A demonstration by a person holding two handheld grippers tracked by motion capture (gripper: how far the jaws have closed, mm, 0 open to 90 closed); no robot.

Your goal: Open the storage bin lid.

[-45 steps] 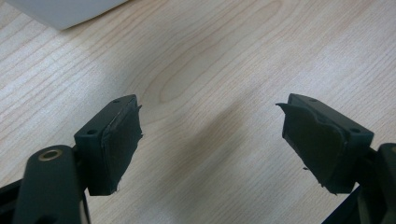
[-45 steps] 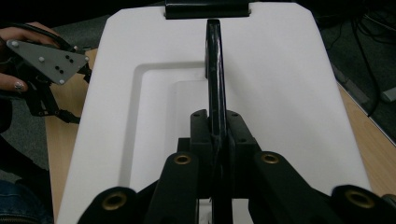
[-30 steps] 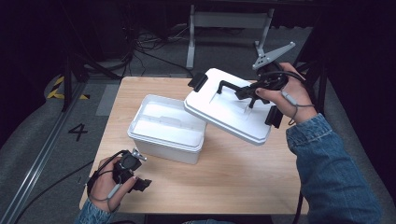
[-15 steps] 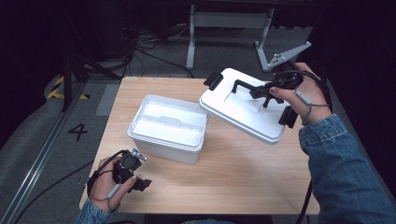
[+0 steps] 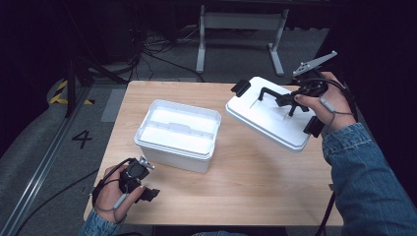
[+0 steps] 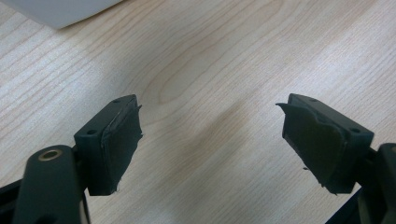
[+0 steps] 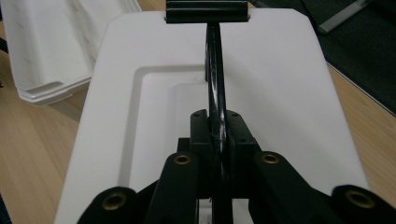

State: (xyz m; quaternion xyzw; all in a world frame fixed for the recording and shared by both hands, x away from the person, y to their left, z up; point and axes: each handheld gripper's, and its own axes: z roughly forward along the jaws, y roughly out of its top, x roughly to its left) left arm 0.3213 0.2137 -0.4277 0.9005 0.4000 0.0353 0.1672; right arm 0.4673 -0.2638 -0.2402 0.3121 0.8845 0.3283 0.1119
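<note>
Here one lid (image 5: pixel 268 118), one box (image 5: pixel 178 133), two grippers.

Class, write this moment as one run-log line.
right hand-held gripper: shut on lid handle | lid: tilted, right of open box | left hand-held gripper: open over table

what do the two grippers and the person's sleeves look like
Both grippers, left and right, are black, with brass-coloured rivets and padded black fingers. A grey three-cornered plate tops the right one; grey cords loop round both hands. The sleeves are blue denim.
</note>
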